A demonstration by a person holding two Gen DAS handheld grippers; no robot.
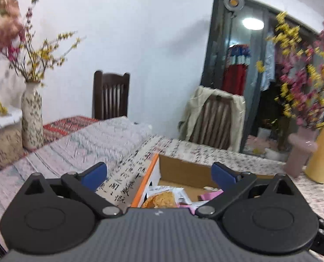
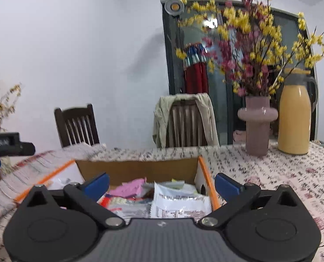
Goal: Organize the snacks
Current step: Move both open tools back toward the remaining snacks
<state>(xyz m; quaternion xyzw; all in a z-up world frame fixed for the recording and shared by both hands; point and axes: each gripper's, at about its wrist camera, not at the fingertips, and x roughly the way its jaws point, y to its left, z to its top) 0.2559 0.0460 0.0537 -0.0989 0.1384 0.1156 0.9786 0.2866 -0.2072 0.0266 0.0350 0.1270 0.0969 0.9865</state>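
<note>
An open cardboard box [image 2: 138, 168] with orange-edged flaps sits on the patterned tablecloth. Inside lie several snack packets: a white printed packet [image 2: 179, 203] and a pink packet [image 2: 129, 188]. My right gripper [image 2: 161, 184] hovers over the box's near side, open, nothing between its blue fingertips. In the left wrist view the same box [image 1: 183, 170] shows a packet with a round biscuit picture [image 1: 162, 199] and a pink packet [image 1: 208, 196]. My left gripper [image 1: 159, 174] is open over the box's left flap [image 1: 145, 179], holding nothing.
A pink vase [image 2: 257, 126] of yellow and red flowers and a yellow thermos jug [image 2: 294, 111] stand at the right of the table. A speckled vase [image 1: 32, 113] stands at the left. Two dark chairs [image 2: 76, 125] are behind, one draped with a jacket [image 2: 185, 120].
</note>
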